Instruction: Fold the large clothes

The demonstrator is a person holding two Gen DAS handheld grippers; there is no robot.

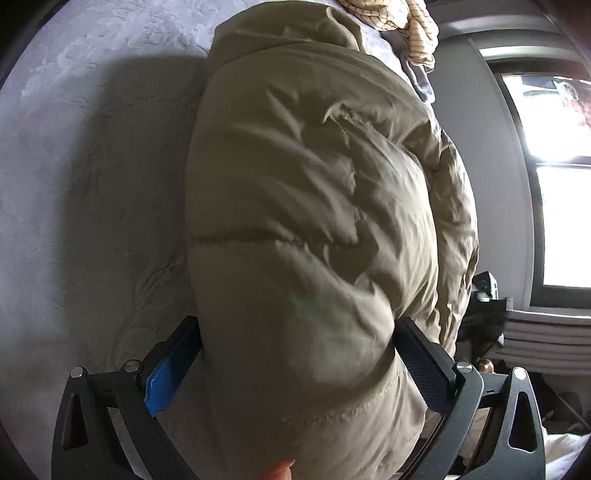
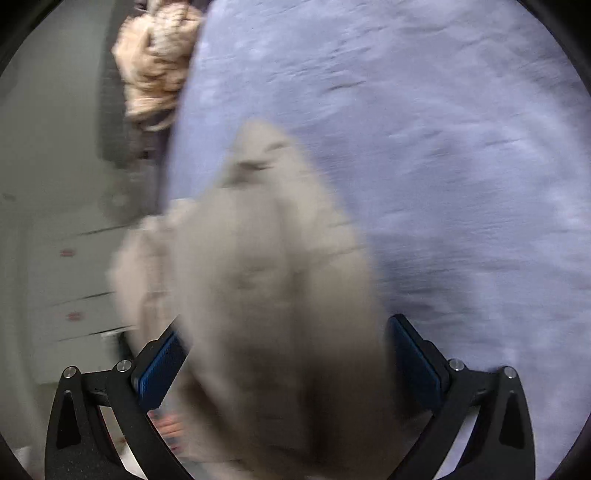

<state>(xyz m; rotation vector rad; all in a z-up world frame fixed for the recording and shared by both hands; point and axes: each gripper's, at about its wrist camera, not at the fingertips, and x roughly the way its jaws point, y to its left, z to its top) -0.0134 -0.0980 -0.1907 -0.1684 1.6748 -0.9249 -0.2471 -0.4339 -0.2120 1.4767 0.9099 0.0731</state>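
Observation:
A puffy olive-tan quilted jacket (image 1: pixel 306 206) fills the left wrist view and hangs over a lavender bedspread (image 1: pixel 85 177). My left gripper (image 1: pixel 295 354) is shut on a thick fold of the jacket, with the blue pads (image 1: pixel 173 369) pressed against both sides. In the right wrist view the same jacket (image 2: pixel 258 266) is blurred by motion. My right gripper (image 2: pixel 284 354) is shut on another bunch of it, above the bedspread (image 2: pixel 424 147).
A cream striped garment (image 1: pixel 406 26) lies bunched at the bed's far edge; it also shows in the right wrist view (image 2: pixel 155 62). A bright window (image 1: pixel 554 166) and a radiator stand on the right. A pale cabinet with drawers (image 2: pixel 74 277) stands left of the bed.

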